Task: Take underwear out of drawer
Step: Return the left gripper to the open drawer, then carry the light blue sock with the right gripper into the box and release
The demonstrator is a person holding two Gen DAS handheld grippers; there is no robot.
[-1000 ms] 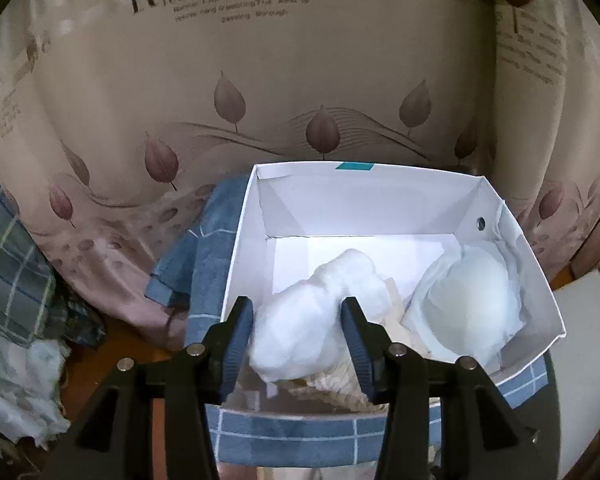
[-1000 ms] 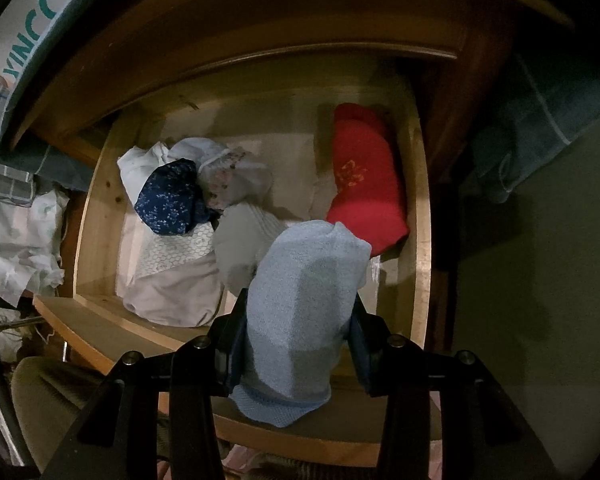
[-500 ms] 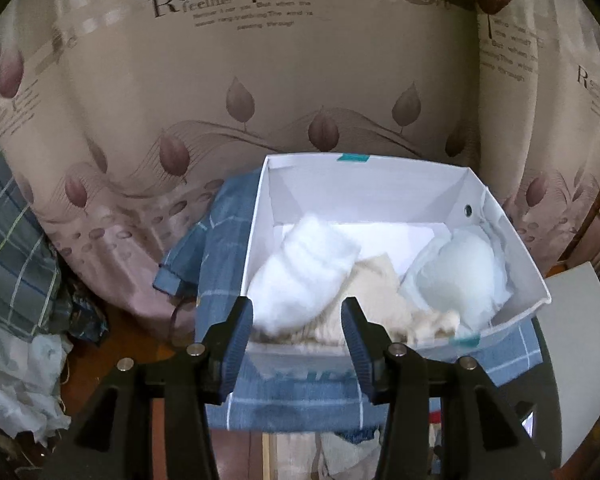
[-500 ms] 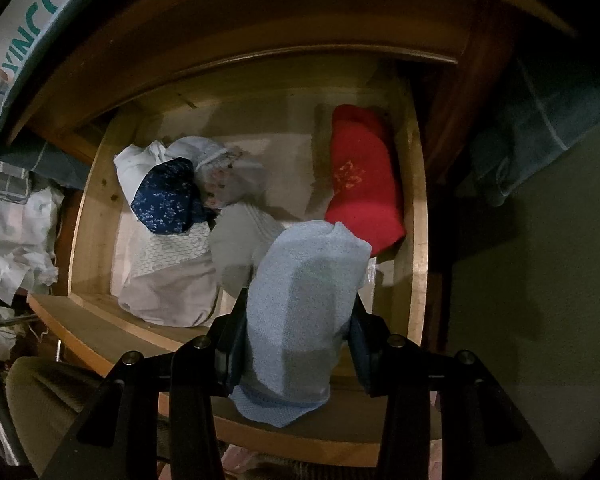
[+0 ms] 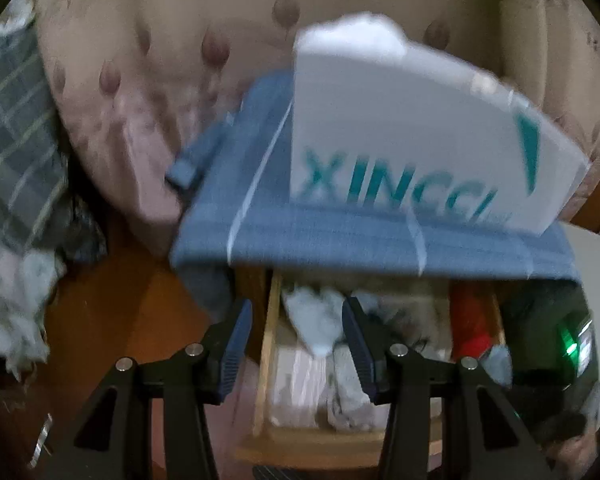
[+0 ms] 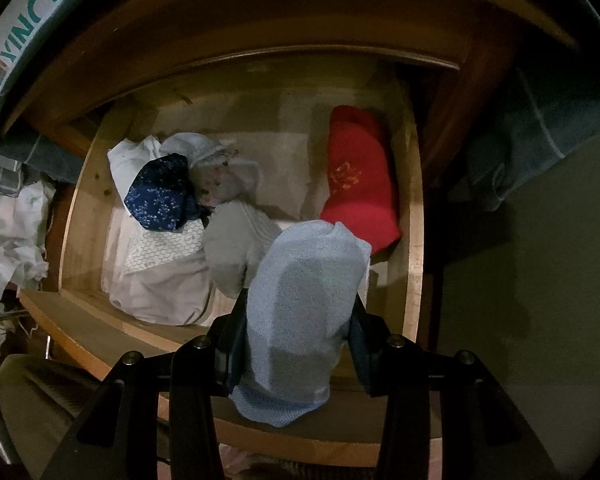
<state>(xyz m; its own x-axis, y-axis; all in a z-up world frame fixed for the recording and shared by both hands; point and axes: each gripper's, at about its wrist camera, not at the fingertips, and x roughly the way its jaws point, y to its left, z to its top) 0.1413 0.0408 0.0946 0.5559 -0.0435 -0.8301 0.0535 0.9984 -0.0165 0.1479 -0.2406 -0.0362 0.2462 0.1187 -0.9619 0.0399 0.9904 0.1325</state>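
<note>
- L claw [image 5: 296, 334]: fingers spread, nothing pinched; hangs over the wooden drawer [image 5: 269, 344], pale bundles blurred below it.
- White box [image 5: 412, 140] w/ teal lettering sits on blue checked cloth [image 5: 340, 240] above drawer; 1 white bundle [image 5: 352, 34] pokes over its top edge.
- R claw [image 6: 296, 338]: pinching 1 light-blue underwear [image 6: 304, 304], which sits between its fingers & sticks out both ahead of and behind them, above drawer's front edge.
- In drawer [image 6: 74, 224], L to R: 1 white piece [image 6: 126, 160], 1 navy floral roll [image 6: 160, 194], 1 pale flowered piece [image 6: 220, 176], 1 pale folded piece [image 6: 160, 280] below, 1 grey roll [image 6: 234, 250] just beside the held one, 1 red roll [image 6: 358, 188] at R wall.
</note>
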